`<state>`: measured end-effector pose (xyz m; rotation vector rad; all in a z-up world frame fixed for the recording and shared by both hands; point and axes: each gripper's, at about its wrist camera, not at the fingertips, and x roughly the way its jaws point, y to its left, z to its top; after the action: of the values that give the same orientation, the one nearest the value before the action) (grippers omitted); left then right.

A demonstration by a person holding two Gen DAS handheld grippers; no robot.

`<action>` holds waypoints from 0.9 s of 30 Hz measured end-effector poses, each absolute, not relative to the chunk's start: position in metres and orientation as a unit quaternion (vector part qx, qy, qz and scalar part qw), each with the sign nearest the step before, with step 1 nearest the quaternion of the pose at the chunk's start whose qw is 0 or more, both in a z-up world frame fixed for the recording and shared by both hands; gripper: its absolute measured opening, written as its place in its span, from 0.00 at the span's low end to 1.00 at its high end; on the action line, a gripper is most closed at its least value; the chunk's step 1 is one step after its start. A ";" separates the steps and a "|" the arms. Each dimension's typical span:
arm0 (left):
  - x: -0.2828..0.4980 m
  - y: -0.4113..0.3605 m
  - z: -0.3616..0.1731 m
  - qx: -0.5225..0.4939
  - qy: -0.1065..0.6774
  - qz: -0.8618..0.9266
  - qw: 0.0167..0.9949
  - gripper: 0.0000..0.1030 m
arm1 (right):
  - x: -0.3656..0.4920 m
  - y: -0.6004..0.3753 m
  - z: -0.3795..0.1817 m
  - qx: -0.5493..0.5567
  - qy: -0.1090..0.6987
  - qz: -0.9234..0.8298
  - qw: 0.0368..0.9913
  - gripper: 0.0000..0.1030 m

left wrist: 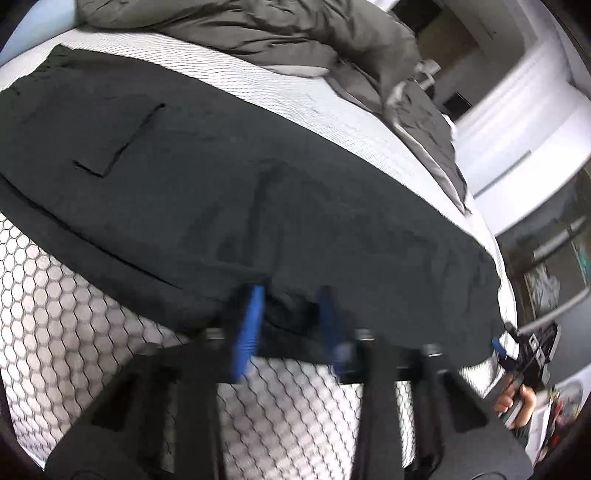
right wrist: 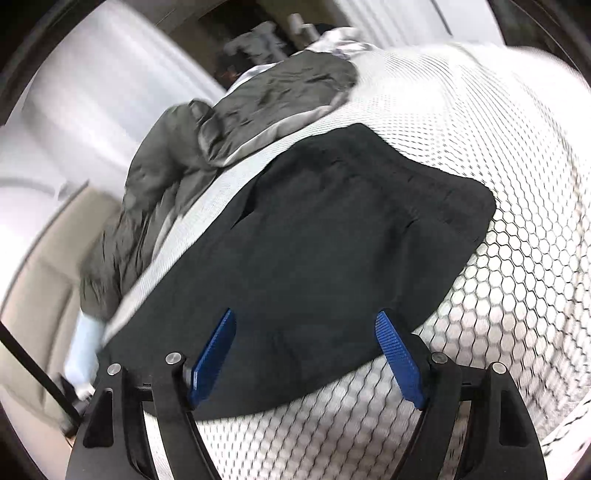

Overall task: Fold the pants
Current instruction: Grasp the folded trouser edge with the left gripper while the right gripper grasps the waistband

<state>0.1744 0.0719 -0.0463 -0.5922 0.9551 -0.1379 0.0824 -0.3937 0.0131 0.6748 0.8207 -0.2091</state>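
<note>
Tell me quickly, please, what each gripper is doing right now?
Left gripper: partly open around a bunched edge of the pants; grip cannot be told.
Right gripper: open wide, holding nothing.

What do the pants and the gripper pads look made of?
Pants: thin matte black woven cloth, probably a light synthetic; it lies limp with soft creases and no sheen. Pads: blue, likely molded plastic or rubber, with fine ribbing across the faces.

pants (left wrist: 229,192): matt black woven cloth, lightly creased
bed (right wrist: 498,295): white cover, black honeycomb print
duvet (left wrist: 295,33): grey crumpled cloth
my fingers (right wrist: 397,354): ribbed blue plastic pads, matt black frames
</note>
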 end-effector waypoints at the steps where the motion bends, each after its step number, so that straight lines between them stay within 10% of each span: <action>1: 0.176 0.075 -0.047 -0.292 0.448 -0.063 0.843 0.05 | 0.089 -0.399 0.013 0.331 0.384 -0.100 0.856 0.77; 9: 0.163 0.078 -0.047 -0.269 0.436 -0.062 0.857 0.00 | 0.111 -0.420 0.006 0.341 0.380 -0.130 0.850 0.61; 23: 0.155 0.122 -0.057 -0.322 0.439 -0.007 0.839 0.00 | 0.079 -0.439 0.005 0.366 0.372 -0.133 0.843 0.63; 27: 0.161 0.126 -0.058 -0.297 0.430 0.020 0.852 0.00 | 0.094 -0.444 0.003 0.344 0.363 -0.174 0.849 0.22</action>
<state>0.1608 0.1262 -0.0583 -0.6253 0.9049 0.0410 0.0937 -0.4436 0.0032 0.7241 0.7641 -0.3671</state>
